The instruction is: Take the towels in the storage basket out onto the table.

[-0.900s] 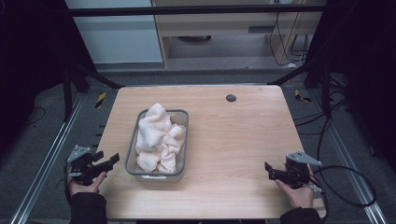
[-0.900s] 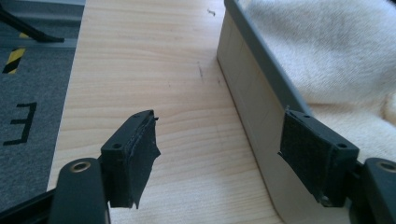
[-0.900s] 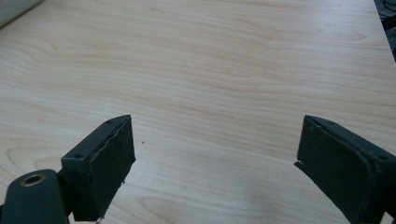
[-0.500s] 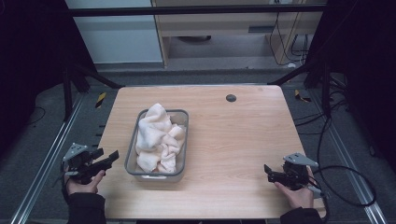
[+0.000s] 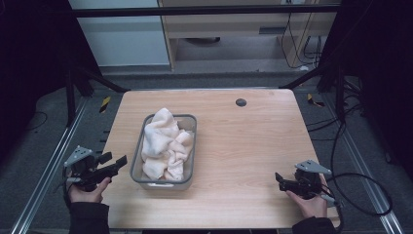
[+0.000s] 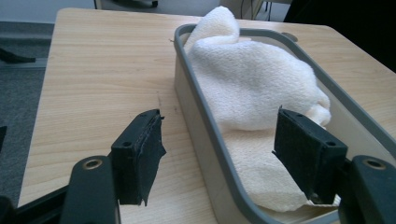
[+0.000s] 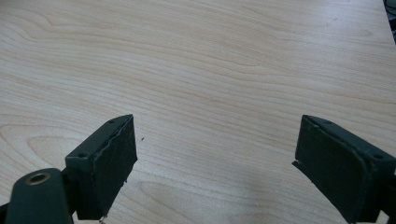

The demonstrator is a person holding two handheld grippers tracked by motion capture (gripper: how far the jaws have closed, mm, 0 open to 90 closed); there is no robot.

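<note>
- Near the table's middle, toward nine o'clock, a white towel [image 5: 164, 144] lies heaped in a grey bin [image 5: 187, 180].
- Left gripper [image 5: 116, 163] is released, jaws astride the bin's wall, gripping nothing.
- Right gripper [image 5: 279, 179], at five o'clock, is released too.
- Closing now might pinch the wall and drag the bin.

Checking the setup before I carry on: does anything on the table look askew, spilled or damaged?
Nothing spilled. The white towel is bunched in the grey bin and heaps above its rim at the far end. The pad on one jaw of the left tongs looks frayed at its lower edge. Both tongs stand open, holding nothing.
</note>
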